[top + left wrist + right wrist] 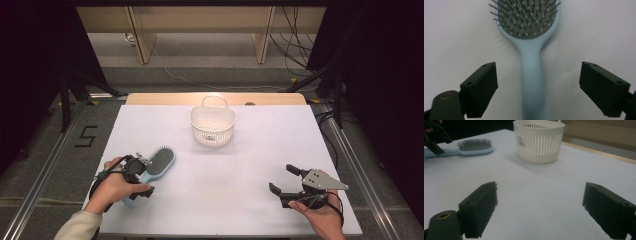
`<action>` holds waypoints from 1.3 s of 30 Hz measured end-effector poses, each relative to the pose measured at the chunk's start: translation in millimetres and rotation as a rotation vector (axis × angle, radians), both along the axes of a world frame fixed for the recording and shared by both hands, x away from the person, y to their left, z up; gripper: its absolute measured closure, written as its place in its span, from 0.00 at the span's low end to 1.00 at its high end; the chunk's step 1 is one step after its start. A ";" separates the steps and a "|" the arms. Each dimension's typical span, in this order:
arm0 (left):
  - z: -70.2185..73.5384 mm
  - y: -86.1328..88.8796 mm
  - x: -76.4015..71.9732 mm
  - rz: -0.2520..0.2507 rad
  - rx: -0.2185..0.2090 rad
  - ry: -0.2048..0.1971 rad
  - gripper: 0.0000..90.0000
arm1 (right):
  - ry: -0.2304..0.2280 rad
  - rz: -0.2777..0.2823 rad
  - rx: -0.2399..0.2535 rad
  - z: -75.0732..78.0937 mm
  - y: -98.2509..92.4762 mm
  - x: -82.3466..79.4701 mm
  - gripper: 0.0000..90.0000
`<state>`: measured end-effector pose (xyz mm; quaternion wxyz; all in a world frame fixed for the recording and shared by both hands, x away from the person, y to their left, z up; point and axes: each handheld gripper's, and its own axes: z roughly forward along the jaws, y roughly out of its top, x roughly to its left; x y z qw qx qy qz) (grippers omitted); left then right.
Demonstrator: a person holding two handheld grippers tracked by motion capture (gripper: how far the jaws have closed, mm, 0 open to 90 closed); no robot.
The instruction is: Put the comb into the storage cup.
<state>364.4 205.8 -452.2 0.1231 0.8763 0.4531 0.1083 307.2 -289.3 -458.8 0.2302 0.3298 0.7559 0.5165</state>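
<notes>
- Blue hairbrush (pixel 531 75) lies bristles-up on the white table (pixel 240 185), its handle between the left gripper's (pixel 537 90) wide-apart jaws, untouched.
- Right gripper (pixel 285 180): jaws apart, nothing between them.
- Basket (pixel 212 125) stands well apart.

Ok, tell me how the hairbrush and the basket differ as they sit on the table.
The hairbrush is light blue with a grey bristle pad; the basket is white with slotted walls. The hairbrush lies flat, bristles up, at the near left by the left gripper, handle between its open jaws; the basket stands upright farther back. Both rest on the white table.
</notes>
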 end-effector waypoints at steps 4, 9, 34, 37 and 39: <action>-2.6 0.5 9.5 0.001 0.015 0.038 0.13 | 0.000 -0.001 -0.001 0.2 -0.3 0.0 0.15; -1.4 -0.1 17.6 0.018 0.026 0.053 0.16 | 0.001 0.000 -0.001 0.3 -0.4 0.0 0.15; -12.3 4.4 33.0 0.040 0.021 0.132 0.28 | -0.002 -0.001 -0.003 0.4 -0.3 0.4 0.15; -13.4 4.2 33.7 0.034 0.020 0.142 0.31 | -0.001 -0.001 -0.003 0.4 -0.4 0.4 0.15; -13.6 3.8 33.8 0.034 0.021 0.145 0.32 | -0.002 -0.002 -0.002 0.5 -0.4 0.4 0.15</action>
